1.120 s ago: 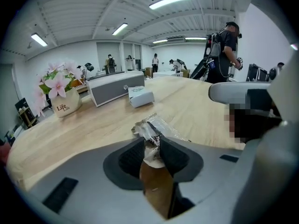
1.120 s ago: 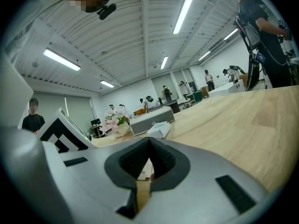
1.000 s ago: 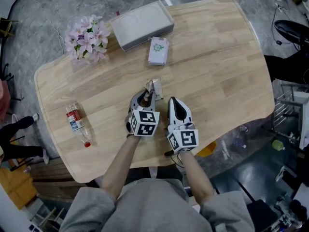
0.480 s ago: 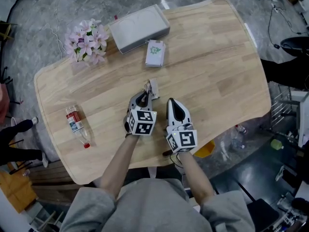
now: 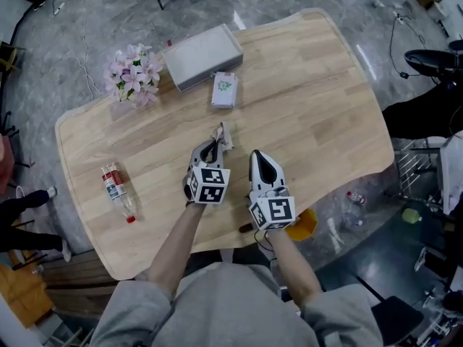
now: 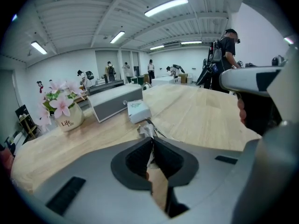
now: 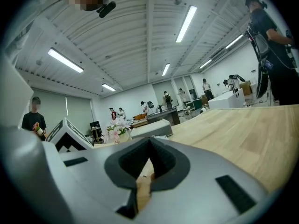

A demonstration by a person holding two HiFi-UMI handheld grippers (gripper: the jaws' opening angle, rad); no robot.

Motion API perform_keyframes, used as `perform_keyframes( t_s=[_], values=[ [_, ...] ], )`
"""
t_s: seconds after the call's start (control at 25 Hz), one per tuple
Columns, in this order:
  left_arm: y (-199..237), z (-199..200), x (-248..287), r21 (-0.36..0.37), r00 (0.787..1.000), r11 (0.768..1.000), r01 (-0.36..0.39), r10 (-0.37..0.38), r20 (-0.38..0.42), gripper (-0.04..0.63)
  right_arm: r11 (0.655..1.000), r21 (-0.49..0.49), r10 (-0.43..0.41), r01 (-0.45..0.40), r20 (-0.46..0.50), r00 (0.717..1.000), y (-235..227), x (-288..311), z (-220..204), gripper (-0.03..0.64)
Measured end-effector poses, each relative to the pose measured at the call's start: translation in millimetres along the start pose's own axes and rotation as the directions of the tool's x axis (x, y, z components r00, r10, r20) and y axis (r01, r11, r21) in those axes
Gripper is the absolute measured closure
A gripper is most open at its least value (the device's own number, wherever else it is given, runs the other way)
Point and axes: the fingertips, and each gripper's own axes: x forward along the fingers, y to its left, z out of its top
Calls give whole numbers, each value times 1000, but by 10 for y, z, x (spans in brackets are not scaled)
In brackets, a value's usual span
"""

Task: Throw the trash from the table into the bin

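A crumpled scrap of wrapper [image 5: 223,134] sticks out of my left gripper [image 5: 215,145], which hangs over the middle of the wooden table [image 5: 325,114]. Its jaws have just been closing and now pinch the wrapper [image 6: 148,129] between the pads, as the left gripper [image 6: 152,143] view shows. My right gripper [image 5: 257,156] hovers just to the right of it; the right gripper [image 7: 149,144] view shows its jaws together with nothing in them. A plastic bottle [image 5: 116,189] with a red label lies near the table's left edge.
A grey box [image 5: 202,56], a small tissue pack [image 5: 223,90] and a pot of pink flowers [image 5: 134,72] stand at the table's far side. An orange-yellow object [image 5: 304,224] sits on the floor below the near edge. People stand in the room beyond.
Both grippers have risen a little. The left jaws have closed on the wrapper and it has come up off the table with them.
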Motion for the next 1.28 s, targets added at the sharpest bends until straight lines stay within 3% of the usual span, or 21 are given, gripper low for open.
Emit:
perform_keyframes(
  t_s=[0.32,0.48,0.6,1.04,1.28],
  values=[
    [-114,641,-568,15,980,1000,16,-18,196,575,999,-29,18,-16,67,998,88,-149,444,614],
    [-208,1050,-1000,45,933,999,10,-26,358,575,999,-38,26,-22,97,995,129,-268,636,614],
    [-299,1220,-1253,65,901,998,1,-29,433,575,999,-38,30,-25,115,993,164,-362,724,614],
    [-535,1284,-1427,63,886,998,-11,-19,462,575,998,-45,50,-44,137,989,137,-592,799,614],
    [-672,1229,-1495,86,881,996,25,-62,470,575,999,-51,2,6,151,989,96,-772,777,614]
  ],
)
